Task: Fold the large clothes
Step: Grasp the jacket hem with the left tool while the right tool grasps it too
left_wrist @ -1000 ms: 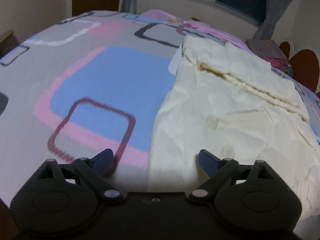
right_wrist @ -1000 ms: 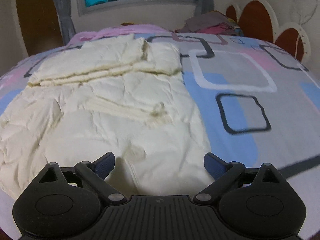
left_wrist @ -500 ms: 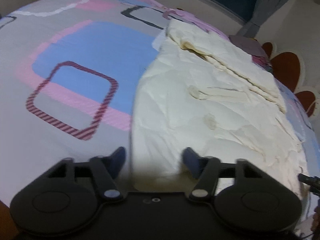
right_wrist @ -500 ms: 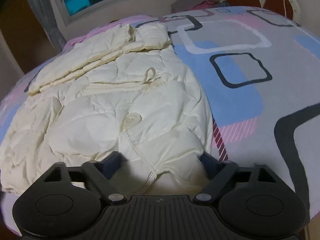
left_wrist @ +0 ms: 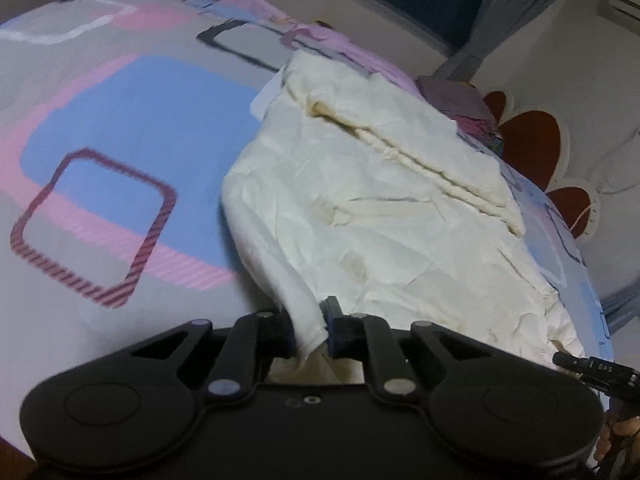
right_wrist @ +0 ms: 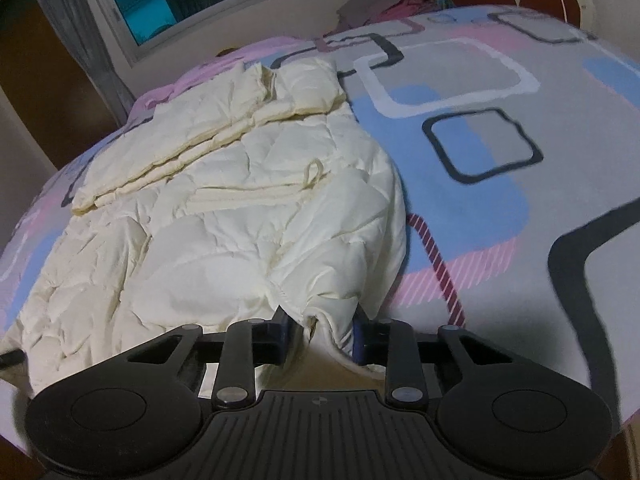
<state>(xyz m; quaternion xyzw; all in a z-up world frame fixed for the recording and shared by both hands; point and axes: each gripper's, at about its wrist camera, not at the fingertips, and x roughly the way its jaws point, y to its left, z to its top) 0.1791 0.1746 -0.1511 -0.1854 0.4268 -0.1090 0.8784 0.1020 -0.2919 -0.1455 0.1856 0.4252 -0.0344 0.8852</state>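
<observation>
On the patterned bedspread (right_wrist: 460, 92), spread from 6 toward 12 o'clock, lies the cream quilted coat (right_wrist: 248, 216), sleeves folded across its far end. Near hem pinched at both corners: left gripper (left_wrist: 310, 326) clamped tight on a thin edge, right gripper (right_wrist: 320, 330) closed round a thicker bunch. Best lifted evenly, both corners level, then carried toward 12 o'clock and laid over the sleeves. Worth keeping the hem taut between grips; slack likely means a crooked crease.
</observation>
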